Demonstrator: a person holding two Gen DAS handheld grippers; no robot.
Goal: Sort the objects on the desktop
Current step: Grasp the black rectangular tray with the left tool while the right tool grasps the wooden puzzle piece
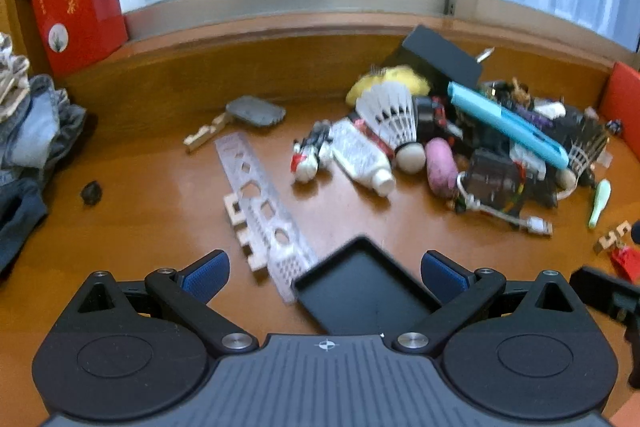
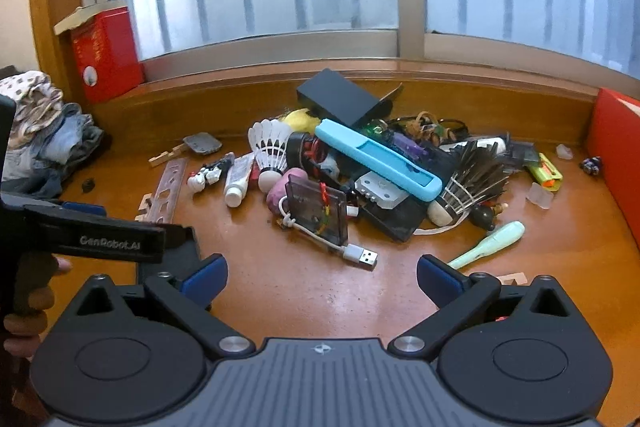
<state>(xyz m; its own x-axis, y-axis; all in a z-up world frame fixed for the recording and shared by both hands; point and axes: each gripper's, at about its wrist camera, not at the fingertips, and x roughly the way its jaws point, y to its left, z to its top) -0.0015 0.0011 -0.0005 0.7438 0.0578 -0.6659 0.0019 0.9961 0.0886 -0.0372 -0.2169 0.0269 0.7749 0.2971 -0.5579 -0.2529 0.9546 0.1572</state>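
Note:
A heap of small objects lies on the wooden desk [image 2: 304, 291]: a white shuttlecock [image 1: 390, 113], a white tube [image 1: 362, 157], a pink oval [image 1: 440, 167], a long light-blue case [image 2: 376, 159], a smoky clear case with a USB cable [image 2: 316, 213], a dark shuttlecock [image 2: 472, 179]. An empty black tray [image 1: 360, 287] sits just in front of my left gripper [image 1: 324, 277], between its wide-spread fingers without touching the pads. My right gripper [image 2: 320, 279] is open over bare desk, short of the USB plug [image 2: 362, 256].
A clear stencil ruler [image 1: 262, 211] lies over wooden puzzle pieces [image 1: 238, 215] left of the tray. A red box [image 1: 76, 7] stands at the back left, folded clothes [image 1: 28, 131] at the left edge, a red bin wall [image 2: 616, 155] at the right. A mint tool [image 2: 488, 243] lies near the right gripper.

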